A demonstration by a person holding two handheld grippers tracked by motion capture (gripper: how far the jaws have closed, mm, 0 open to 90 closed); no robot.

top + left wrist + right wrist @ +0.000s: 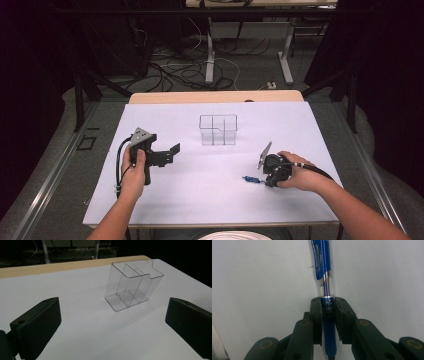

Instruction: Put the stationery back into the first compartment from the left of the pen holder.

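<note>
High view: the left gripper (167,152) sits at the left of the white table (210,200), held off the surface with its jaws spread wide and nothing between them. Ahead of it and off to its right stands a clear plastic organizer (218,129), upright, well apart from both tools. At the right, the right gripper (265,179) points across the table toward the left one, its tips low at the surface, and a blue pen (250,179) sticks out just beyond them.

Left gripper view: the two black jaws stand far apart at the bottom corners, bare table between them. The organizer (132,287) stands ahead of them, nearer the right-hand jaw, with its inner dividers visible through the walls.

Right gripper view: the jaws are clamped on the pen (325,277), pads (315,312) pressing its barrel from both sides. The clip end reaches straight ahead past the tips, over the white surface.
</note>
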